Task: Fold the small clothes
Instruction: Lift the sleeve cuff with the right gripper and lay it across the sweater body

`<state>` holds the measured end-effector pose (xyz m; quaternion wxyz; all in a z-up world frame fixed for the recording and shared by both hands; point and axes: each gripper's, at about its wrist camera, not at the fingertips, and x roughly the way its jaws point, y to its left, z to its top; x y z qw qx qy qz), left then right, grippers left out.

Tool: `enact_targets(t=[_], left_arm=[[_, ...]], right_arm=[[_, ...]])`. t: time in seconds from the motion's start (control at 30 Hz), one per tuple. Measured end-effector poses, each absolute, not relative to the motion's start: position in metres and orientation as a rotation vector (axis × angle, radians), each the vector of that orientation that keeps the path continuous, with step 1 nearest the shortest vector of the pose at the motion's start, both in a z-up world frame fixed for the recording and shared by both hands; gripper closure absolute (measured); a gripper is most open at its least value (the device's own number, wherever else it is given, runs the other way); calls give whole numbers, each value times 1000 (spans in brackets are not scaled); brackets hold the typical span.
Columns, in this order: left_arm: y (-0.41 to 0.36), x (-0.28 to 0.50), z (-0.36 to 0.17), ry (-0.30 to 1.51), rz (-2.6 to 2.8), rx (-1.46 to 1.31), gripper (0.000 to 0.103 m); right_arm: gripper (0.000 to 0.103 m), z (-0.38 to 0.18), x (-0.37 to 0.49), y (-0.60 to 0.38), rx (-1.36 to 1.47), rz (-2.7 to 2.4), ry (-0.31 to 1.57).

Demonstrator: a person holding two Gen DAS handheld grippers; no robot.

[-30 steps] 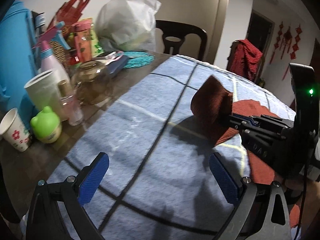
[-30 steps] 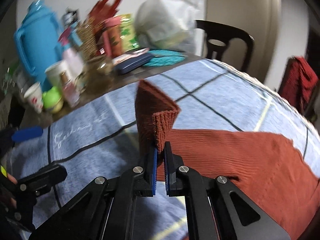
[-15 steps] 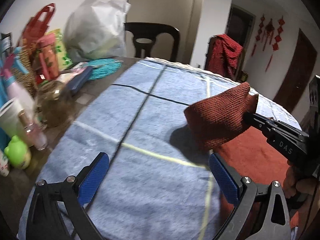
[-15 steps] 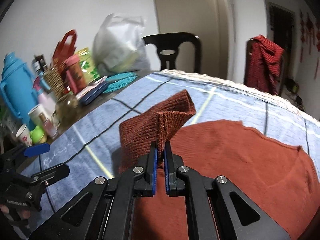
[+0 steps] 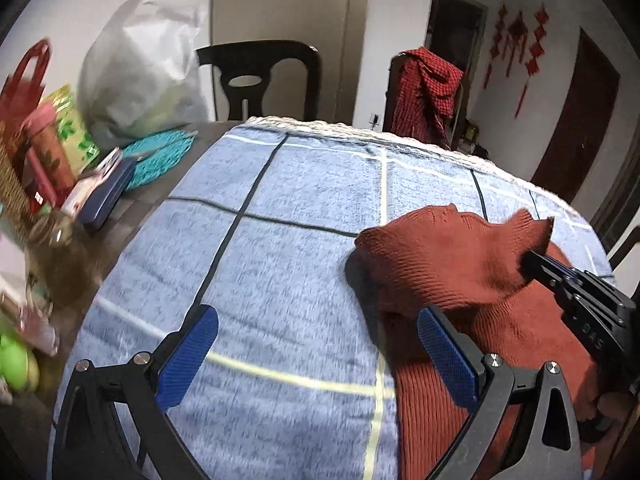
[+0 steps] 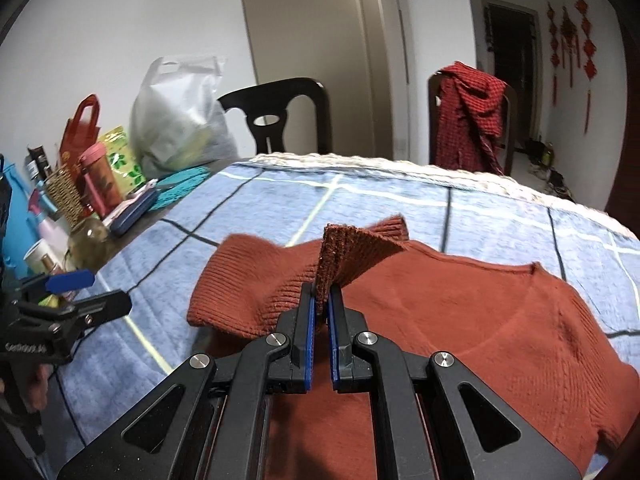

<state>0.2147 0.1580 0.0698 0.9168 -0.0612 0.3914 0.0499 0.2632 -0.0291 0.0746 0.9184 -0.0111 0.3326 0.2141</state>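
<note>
Right tongs [image 6: 322, 300] clamped tight on raised sleeve cuff of rust-red ribbed knit sweater [image 6: 460, 320], spread flat on blue checked towel [image 6: 260, 216] over worktop. Left tongs [image 5: 316, 354] wide apart, holding nothing, above towel beside sweater.

black chair [image 6: 280, 118], white bag [image 6: 176, 120], red garment [image 6: 468, 116]

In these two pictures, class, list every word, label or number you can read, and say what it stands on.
"DAS", seen upside down: body of the right tongs.
Lettering on the left tongs: too blurred to read.
Labels on the bottles and packets: too small to read.
</note>
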Motion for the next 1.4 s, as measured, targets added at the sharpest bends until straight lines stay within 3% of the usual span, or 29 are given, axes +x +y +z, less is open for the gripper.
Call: enact_targets(t=[0.83,1.1,1.2,1.27,1.4], left_arm=[[122,285,28,920,159,-33,2],[131,289,14,963,183,-55,2],[131,287,14,963,184,-57,2],[131,289,15,957,194,-45,2],[132,292,18,954,191,-65,2]], right_arm=[[97,37,270,-83,131,376,854],[89,34,269,-109,236,359,896],[80,38,275,-121,297,341,876],[67,38,283,-124,331,345,886],[67,32,304,-122,371,372,951]])
